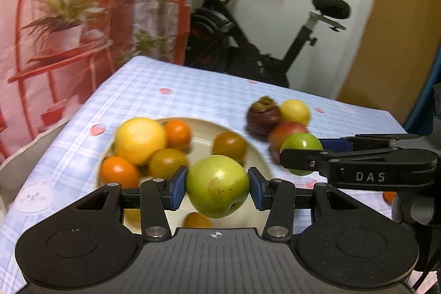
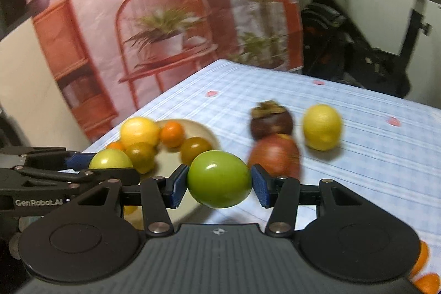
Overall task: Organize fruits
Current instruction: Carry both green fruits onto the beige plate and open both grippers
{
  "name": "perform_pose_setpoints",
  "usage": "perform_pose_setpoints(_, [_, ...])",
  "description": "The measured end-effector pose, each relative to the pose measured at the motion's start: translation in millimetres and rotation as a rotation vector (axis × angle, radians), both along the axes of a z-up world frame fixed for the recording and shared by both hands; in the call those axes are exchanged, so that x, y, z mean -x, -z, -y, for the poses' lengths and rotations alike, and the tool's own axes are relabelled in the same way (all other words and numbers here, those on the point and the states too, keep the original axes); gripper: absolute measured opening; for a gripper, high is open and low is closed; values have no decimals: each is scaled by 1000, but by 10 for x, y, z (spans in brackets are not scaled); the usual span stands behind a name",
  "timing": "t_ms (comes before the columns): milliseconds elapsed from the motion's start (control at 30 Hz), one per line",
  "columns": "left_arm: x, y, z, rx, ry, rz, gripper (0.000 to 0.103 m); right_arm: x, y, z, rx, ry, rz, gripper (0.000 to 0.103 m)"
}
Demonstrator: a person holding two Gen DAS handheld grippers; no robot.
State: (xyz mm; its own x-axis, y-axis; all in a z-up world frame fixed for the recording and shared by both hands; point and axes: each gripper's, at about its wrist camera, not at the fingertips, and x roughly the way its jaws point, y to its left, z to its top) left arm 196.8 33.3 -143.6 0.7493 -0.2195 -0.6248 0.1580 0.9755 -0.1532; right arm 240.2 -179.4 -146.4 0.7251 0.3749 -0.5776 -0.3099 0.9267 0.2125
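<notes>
Fruits were split between a cream plate (image 1: 256, 156) near the left edge of the checked tablecloth (image 1: 193, 92) and a loose cluster further toward the right edge. Two more were in the air: the left gripper (image 1: 217, 188) pinched a yellow-green apple (image 1: 217, 186) between its blue pads, and the right gripper (image 2: 219, 179) pinched a brighter green apple (image 2: 219, 178) the same way, both sets of jaws partly closed on their fruit.

The left gripper's apple hung directly over the near part of the plate — the plate lay just ahead of and below it. The right gripper's apple hung over the plate's right rim, with the loose cluster just beyond it. By my reading the left hand was the nearer to a drop spot, an open patch of plate just beyond its apple; both apples were round, so no axis mattered.

On the plate I counted one large yellow citrus (image 1: 140, 141), two olive-brown fruits (image 1: 229, 146), and two clear oranges (image 1: 177, 134), with another orange shape partly hidden under the gripper. Off the plate sat one mangosteen (image 2: 271, 121), one lemon (image 2: 322, 127) and one red apple (image 2: 274, 154) — the mangosteen touching the red apple, the lemon just beside them. More orange pieces showed at the near right corner, too cut off to count.
</notes>
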Motion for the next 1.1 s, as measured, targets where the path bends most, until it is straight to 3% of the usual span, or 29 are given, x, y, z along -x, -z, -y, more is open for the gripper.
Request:
perform_pose_setpoints(467, [-9,147,-224,-32,-45,-27,50,-337,254,-606,111,-133,-38,52])
perform_pose_setpoints(1100, [-12,236,-283,-17,-55,-54,50,-358,355,-639,150,-131,-61,52])
